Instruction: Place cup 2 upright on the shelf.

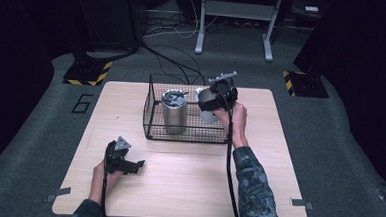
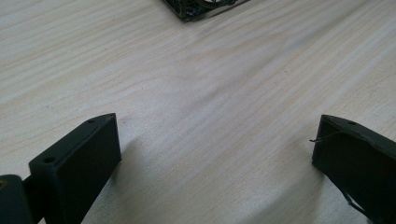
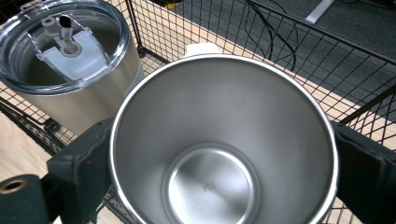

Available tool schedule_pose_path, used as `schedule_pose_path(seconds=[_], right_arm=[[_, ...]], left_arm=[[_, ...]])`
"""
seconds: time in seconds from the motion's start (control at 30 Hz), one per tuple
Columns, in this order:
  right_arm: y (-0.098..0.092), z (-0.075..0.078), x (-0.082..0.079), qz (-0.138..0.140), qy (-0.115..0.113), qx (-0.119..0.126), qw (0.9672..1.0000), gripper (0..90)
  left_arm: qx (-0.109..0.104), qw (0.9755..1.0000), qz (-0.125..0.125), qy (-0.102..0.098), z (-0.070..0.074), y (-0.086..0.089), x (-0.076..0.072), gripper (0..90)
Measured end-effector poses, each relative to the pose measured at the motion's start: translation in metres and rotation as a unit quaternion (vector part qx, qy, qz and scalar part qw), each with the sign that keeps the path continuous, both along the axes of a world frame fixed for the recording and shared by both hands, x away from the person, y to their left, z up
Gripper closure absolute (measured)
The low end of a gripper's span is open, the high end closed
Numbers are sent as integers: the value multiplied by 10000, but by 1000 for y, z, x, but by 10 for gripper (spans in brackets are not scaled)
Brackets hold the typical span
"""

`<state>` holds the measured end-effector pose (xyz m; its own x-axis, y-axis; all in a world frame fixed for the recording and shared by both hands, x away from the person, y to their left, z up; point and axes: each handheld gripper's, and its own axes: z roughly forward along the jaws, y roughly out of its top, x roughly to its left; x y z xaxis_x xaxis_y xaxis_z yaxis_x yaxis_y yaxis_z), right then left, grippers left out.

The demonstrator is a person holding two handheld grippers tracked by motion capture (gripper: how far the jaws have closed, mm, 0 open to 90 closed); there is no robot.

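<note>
Your right gripper is pinching an open steel cup just right of the middle of the high view, over the right half of the wire basket. In the right gripper view the cup is filling the centre and lower frame, mouth up and empty, with a black jaw pressing against its wall on each side. You can't tell from the pictures whether the cup is resting on the basket floor or hanging a little above it.

A second cup, the lidded tumbler, is standing upright in the left half of the basket, just beside the one you are gripping. In the right gripper view the tumbler is sitting at the upper left, its clear lid on, close to the open cup's rim. The basket mesh is running across the upper right of that view.

Your left gripper is lying low on the table in the lower left of the high view, well apart from the basket. Its jaws are spread wide and holding nothing; in the left gripper view they are sitting at the lower left and lower right corners with bare wood between them, and a corner of the basket is showing at the top edge.
</note>
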<state>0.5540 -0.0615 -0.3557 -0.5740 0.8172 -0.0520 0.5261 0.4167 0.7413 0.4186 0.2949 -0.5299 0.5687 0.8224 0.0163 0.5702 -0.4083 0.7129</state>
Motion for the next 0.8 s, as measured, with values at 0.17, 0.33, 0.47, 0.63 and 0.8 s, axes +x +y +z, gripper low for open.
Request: schedule_pose_path(seconds=[0.17,0.33,0.47,0.63,0.8], right_arm=[[3,-6,4,-34,104,0,9999,58],[6,-12,9,-54,179,-28,9998,58],[7,-17,12,-20,254,6,9997,58],[8,-22,15,-67,316,-4,9995,58],[9,-26,17,-47,373,-7,9993,58]], left_arm=[[-1,10000,2,0,0,0,0,9],[-3,10000,-2,0,0,0,0,9],[-5,10000,4,-1,0,0,0,9],[-3,10000,-7,-5,0,0,0,9],[-13,10000,9,-9,0,0,0,9]])
